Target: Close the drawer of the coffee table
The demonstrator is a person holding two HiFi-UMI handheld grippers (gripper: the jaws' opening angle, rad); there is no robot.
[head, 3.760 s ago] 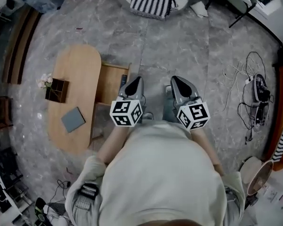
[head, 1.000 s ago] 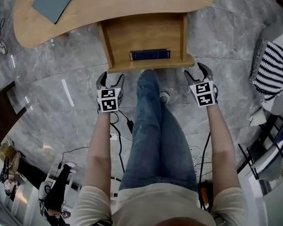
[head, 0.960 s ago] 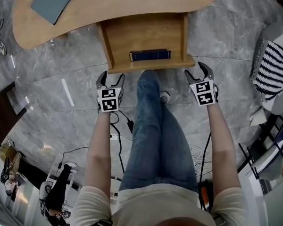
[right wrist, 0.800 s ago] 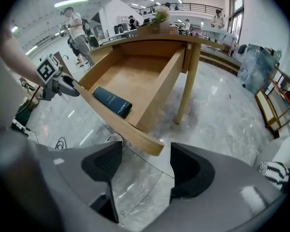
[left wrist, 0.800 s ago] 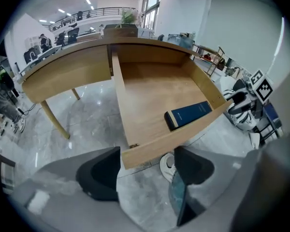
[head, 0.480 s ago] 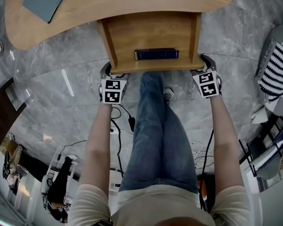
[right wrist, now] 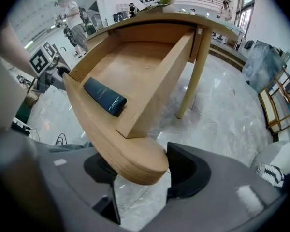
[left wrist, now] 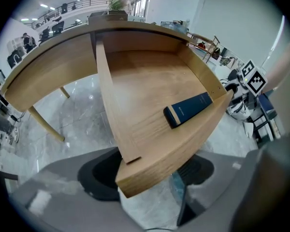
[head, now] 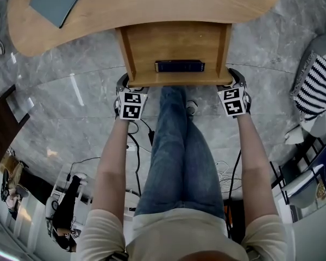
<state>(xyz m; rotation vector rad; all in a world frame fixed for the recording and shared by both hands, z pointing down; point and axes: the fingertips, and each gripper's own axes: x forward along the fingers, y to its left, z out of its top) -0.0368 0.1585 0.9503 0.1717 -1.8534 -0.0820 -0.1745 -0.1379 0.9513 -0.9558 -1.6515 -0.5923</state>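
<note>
The coffee table (head: 152, 4) has its wooden drawer (head: 174, 42) pulled out toward me, with a dark blue box (head: 180, 66) lying against the front panel (head: 174, 81). My left gripper (head: 127, 81) straddles the panel's left corner and my right gripper (head: 233, 76) straddles its right corner. In the left gripper view the corner (left wrist: 135, 178) lies between the open jaws of the left gripper (left wrist: 152, 175), which have just been opening. In the right gripper view the panel's rounded end (right wrist: 140, 166) sits inside the right gripper (right wrist: 142, 170), whose jaws have closed a little but stay open.
A grey book (head: 55, 0) lies on the tabletop's left end. My legs (head: 179, 145) stand just before the drawer. Cables (head: 138, 140) trail on the marble floor at the left. A striped cushion (head: 315, 86) is at the right. A table leg (right wrist: 193, 81) stands beside the drawer.
Both grippers have moved forward and down from just short of the drawer front until its two corners sit between their jaws. The drawer stays pulled out.
</note>
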